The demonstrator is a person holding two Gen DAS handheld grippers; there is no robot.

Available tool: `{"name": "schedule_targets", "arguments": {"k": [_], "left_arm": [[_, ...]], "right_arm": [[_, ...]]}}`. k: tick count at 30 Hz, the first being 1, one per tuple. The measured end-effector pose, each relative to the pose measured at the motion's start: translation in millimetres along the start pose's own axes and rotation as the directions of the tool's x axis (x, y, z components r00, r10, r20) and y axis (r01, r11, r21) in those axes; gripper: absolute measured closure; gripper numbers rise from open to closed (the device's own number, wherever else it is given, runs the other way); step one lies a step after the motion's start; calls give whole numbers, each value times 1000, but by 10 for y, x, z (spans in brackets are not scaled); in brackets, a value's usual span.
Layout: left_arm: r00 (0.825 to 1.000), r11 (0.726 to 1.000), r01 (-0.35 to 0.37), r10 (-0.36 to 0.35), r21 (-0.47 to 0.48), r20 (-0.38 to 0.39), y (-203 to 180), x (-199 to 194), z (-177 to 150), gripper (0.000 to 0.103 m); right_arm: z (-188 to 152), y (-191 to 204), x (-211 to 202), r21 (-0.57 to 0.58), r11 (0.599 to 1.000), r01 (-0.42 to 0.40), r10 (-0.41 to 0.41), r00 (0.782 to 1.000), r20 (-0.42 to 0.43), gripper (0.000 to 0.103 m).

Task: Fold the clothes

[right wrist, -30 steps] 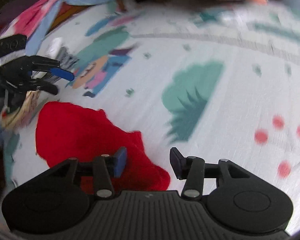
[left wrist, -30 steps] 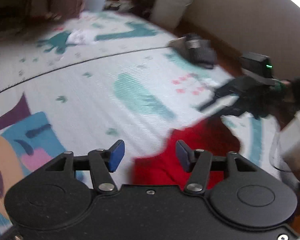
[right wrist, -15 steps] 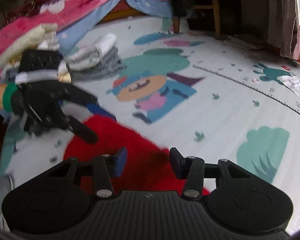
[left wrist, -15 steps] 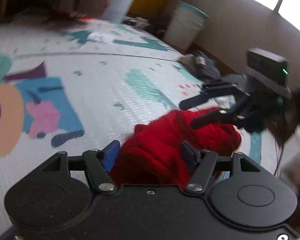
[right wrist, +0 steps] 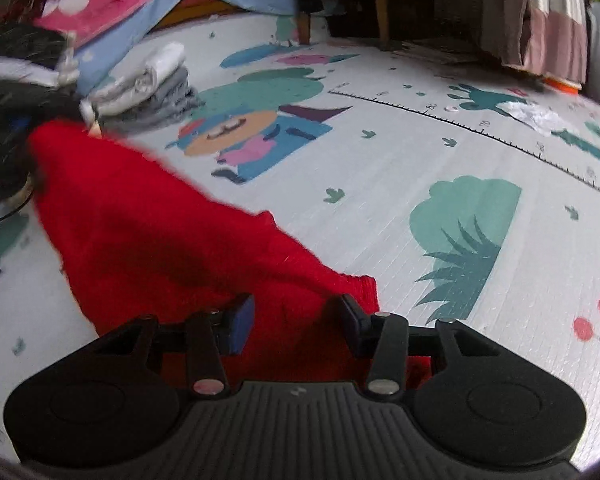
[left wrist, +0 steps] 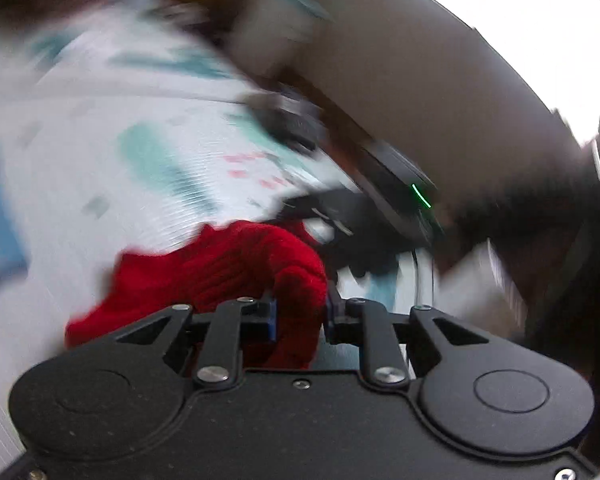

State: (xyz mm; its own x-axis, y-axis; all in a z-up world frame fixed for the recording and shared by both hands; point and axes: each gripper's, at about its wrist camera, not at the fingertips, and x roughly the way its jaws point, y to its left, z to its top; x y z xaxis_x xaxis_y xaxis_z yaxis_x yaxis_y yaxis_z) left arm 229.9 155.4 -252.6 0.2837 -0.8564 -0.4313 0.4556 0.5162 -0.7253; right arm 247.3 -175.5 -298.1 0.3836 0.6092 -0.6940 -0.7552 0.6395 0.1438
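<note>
On the play mat: a red knitted sweater (right wrist: 172, 240) lies crumpled on the printed foam floor mat (right wrist: 440, 168), one end lifted toward the left of the right wrist view, the rest draped down to the right gripper.
Left gripper (left wrist: 300, 316): its jaws have just been closing, and the blue-padded fingers (left wrist: 271, 318) now clench a thick bunch of the red knit between them.
Right gripper (right wrist: 296, 320): jaws part-way apart, the sweater's ribbed hem lying between them; the pads do not appear to press on it, so I judge it released.
Step in hand: likely picking up the garment by two points to spread it out before folding; only the left has its hold.
Next move: the right fingers (right wrist: 242, 322) probably need to pinch the hem, then both hands draw apart so the sweater lays flat.
Sweater: chunky ribbed knit, soft and bulky, bunches instead of creasing.
Mat: pale, finely grooved, with cartoon figures, teal bushes and a printed ruler line.
Nearby: a folded stack of grey and white clothes (right wrist: 148, 88) well apart at the back.
Left wrist view: heavily blurred.
</note>
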Motion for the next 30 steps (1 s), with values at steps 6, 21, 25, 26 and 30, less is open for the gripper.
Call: {"name": "schedule_targets", "arguments": {"k": [6, 21, 25, 26, 30], "left_arm": [[992, 942, -36, 75, -333, 105, 613, -183, -197, 85], [951, 524, -124, 307, 843, -51, -1447, 217, -858, 85], [958, 692, -145, 277, 707, -74, -1275, 137, -729, 85], [958, 700, -156, 279, 697, -67, -1259, 106, -711, 85], [950, 667, -174, 306, 725, -54, -1328, 122, -692, 85]], "right_arm": [[12, -65, 17, -2, 1000, -2, 2, 1000, -12, 53], [-37, 257, -70, -248, 964, 99, -98, 995, 18, 40], [-38, 425, -134, -400, 910, 109, -96, 994, 52, 40], [-34, 502, -173, -467, 879, 94, -74, 995, 62, 40], [-8, 888, -298, -717, 696, 34, 34, 996, 81, 37]]}}
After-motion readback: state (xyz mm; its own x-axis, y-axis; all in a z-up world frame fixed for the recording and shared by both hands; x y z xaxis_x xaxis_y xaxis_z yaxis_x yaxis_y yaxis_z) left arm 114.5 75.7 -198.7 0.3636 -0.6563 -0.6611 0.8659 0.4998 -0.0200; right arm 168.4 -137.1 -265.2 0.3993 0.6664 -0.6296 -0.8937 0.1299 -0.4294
